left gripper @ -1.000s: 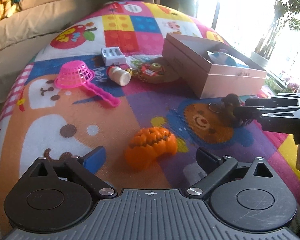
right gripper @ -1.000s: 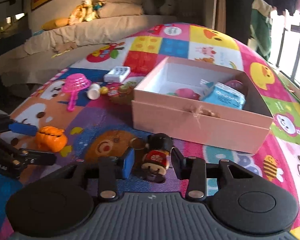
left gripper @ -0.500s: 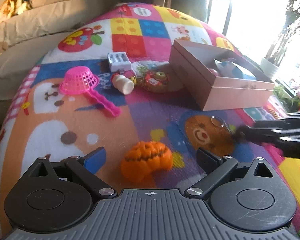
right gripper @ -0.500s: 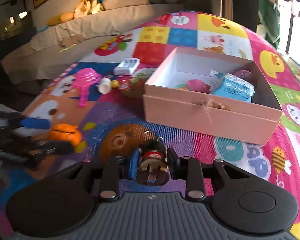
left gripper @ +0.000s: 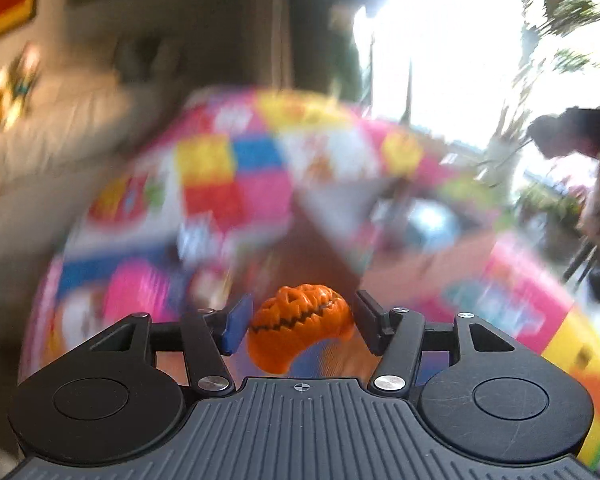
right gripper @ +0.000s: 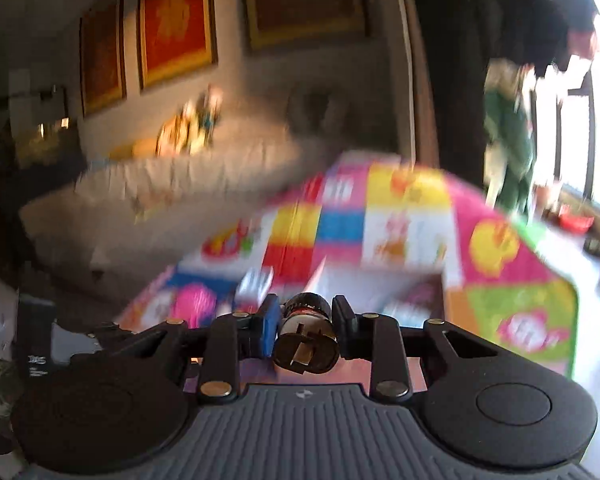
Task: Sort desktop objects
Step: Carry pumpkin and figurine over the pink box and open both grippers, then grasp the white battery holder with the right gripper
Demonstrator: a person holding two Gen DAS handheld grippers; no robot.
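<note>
Left wrist view: the orange pumpkin toy (left gripper: pixel 298 326) sits between the fingers of the left gripper (left gripper: pixel 300 326), clear of the mat (left gripper: pixel 236 200) and carried in the air. The jaws are closing on it — the blue pad at left and the black pad at right stand at its two flanks, seemingly in contact, so it hangs in their grip. Behind it the patchwork play mat and the pink box (left gripper: pixel 400 264) are smeared by motion blur.

Right wrist view: the right gripper (right gripper: pixel 305 326) is narrowed tight on the small dark figurine (right gripper: pixel 306 340), its round base turned toward the camera, both pads pressed to its sides. It too is off the mat, with the box blurred just beyond it.

A second ago both toys lay on the mat: the pumpkin between wide-spread left fingers, the figurine standing between right fingers not yet pressed to it. Since then both grippers have clamped and risen.
</note>
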